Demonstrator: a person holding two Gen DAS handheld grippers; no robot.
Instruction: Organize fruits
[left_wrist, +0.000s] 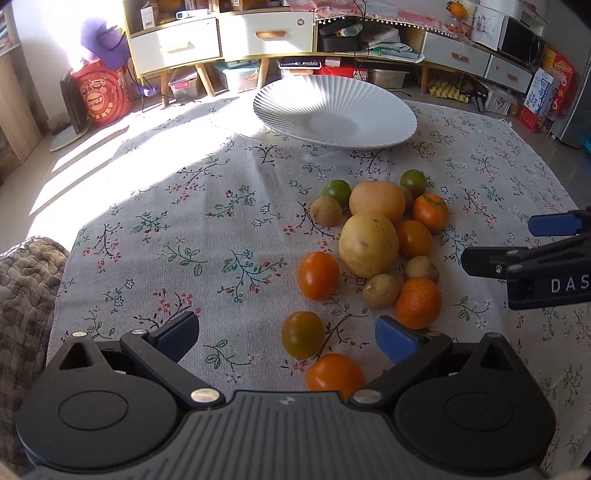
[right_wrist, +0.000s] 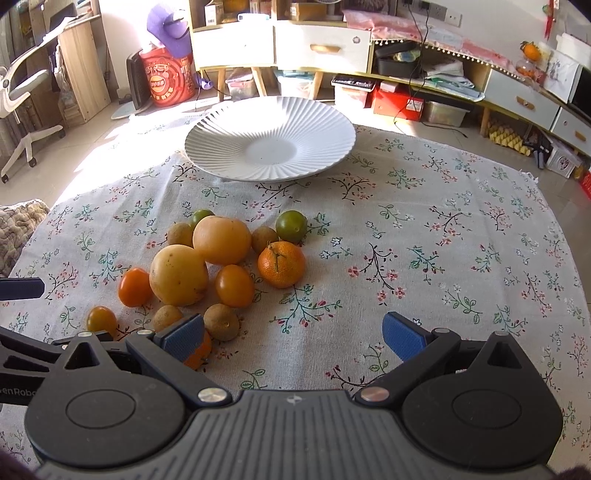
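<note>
A pile of several fruits lies on the floral tablecloth: two large yellow-orange fruits (left_wrist: 368, 243) (right_wrist: 178, 275), mandarins (left_wrist: 418, 302) (right_wrist: 281, 263), orange tomatoes (left_wrist: 318, 275) (right_wrist: 234, 285), green ones (left_wrist: 303, 334) (right_wrist: 291, 225) and small brown ones (left_wrist: 380, 291) (right_wrist: 221, 321). A white ribbed plate (left_wrist: 295, 99) (right_wrist: 229, 136) stands empty beyond them. My left gripper (left_wrist: 286, 338) is open and empty; a green and an orange tomato (left_wrist: 334, 371) lie between its fingers. My right gripper (right_wrist: 291, 336) is open and empty, right of the pile, and shows in the left wrist view (left_wrist: 509, 240).
The round table (right_wrist: 461, 229) wears a floral cloth. A quilted cushion (left_wrist: 26, 280) lies at its left edge. Cabinets with drawers (right_wrist: 317, 44), boxes and a red bag (left_wrist: 101, 96) stand on the floor behind. An office chair (right_wrist: 18, 99) is at far left.
</note>
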